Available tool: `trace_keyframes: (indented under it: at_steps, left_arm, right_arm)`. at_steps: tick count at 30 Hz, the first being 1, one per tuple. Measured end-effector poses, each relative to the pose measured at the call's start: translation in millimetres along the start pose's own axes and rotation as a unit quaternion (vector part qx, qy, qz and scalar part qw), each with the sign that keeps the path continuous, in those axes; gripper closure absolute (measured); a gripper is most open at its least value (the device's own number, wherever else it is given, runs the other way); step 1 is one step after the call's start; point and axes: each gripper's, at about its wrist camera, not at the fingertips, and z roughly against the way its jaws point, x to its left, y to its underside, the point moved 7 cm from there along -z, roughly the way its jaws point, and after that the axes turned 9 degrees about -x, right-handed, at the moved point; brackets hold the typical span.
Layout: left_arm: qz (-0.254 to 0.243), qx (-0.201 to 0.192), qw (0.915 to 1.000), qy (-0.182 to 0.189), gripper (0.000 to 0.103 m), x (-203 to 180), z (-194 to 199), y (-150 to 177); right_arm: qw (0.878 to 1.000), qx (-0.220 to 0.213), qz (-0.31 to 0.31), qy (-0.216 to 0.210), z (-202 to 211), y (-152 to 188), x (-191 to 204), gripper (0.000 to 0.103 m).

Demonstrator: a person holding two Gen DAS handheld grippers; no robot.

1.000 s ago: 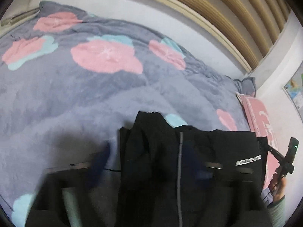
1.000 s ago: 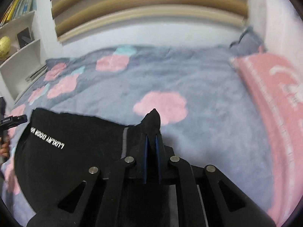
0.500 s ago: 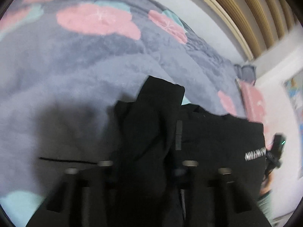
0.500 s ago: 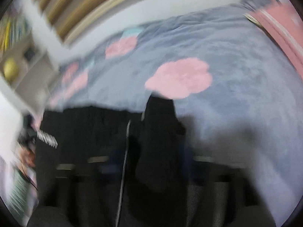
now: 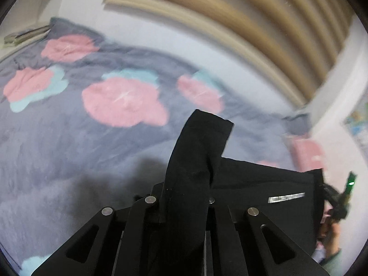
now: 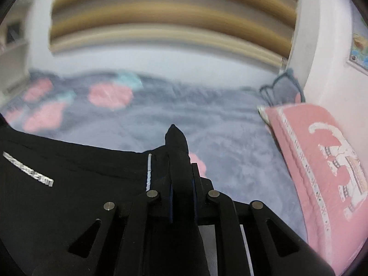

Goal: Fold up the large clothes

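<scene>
Ahead of both views, open stretch of the flowered grey blanket (image 5: pixel 69 142), bare of loose things. Bounded at the far side by the white wall (image 6: pixel 161 62) under the slatted panel (image 6: pixel 172 11). Closed off to the right by the pink pillow (image 6: pixel 322 165) against the side wall. Low in both views, blocked by the black garment (image 6: pixel 69 184), spread between the left gripper (image 5: pixel 184 195) and right gripper (image 6: pixel 181 184).
</scene>
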Motion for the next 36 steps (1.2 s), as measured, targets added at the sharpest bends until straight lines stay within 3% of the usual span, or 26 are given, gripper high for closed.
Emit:
trace_keyframes:
  at_steps: [4,8,12,14,16,17,18,20,21,23,26,29,31,33,36]
  left_arm:
    - [0.04,0.097,0.9938,-0.037,0.09,35,-68,55]
    - [0.07,0.103,0.9922,-0.011,0.087,46,-79,66]
    - [0.064,0.103,0.9926,0.008,0.085,45,-73,63]
    - [0.059,0.101,0.9929,0.019,0.085,45,-53,56]
    - [0.054,0.073,0.9957,0.017,0.084,43,-25,44]
    - [0.034,0.033,0.9985,0.027,0.084,34,1,31]
    - [0.021,0.017,0.999,0.035,0.084,26,12,25]
    - [-0.013,-0.004,0.9984,0.054,0.08,-4,49,12]
    - [-0.02,-0.007,0.998,0.059,0.076,-13,59,10]
    - [-0.061,-0.029,0.9952,0.07,0.061,-53,86,12]
    - [-0.115,-0.053,0.9914,0.035,0.058,-90,106,27]
    - [-0.111,-0.039,0.9922,0.042,0.054,-115,108,55]
    - [-0.12,-0.05,0.9915,-0.002,0.054,-110,110,66]
    - [-0.09,-0.074,0.993,-0.02,0.054,-93,117,67]
    - [-0.03,-0.132,0.9888,-0.063,0.053,-44,138,50]
  right_arm:
    - [0.991,0.131,0.027,-0.012,-78,75,26,0.084]
    - [0.992,0.121,0.02,-0.014,-80,85,27,0.079]
    - [0.992,0.119,-0.007,-0.044,-75,86,21,0.076]
    - [0.99,0.118,-0.022,-0.075,-53,82,17,0.071]
    - [0.988,0.053,-0.027,-0.144,-2,63,23,0.068]
    - [0.985,0.02,-0.025,-0.167,27,54,25,0.062]
    - [0.982,0.0,-0.024,-0.186,50,47,26,0.054]
    - [0.967,-0.048,-0.033,-0.248,111,30,33,0.027]
    - [0.961,-0.059,-0.037,-0.268,129,25,37,0.027]
    - [0.95,-0.071,-0.053,-0.299,164,16,46,0.027]
    - [0.948,-0.04,-0.066,-0.307,181,19,69,0.027]
    - [0.958,0.012,-0.042,-0.282,170,40,101,0.027]
    - [0.966,0.043,-0.019,-0.255,155,59,122,0.031]
    - [0.97,0.075,-0.004,-0.231,136,80,135,0.033]
    - [0.968,0.093,-0.013,-0.233,118,101,138,0.033]
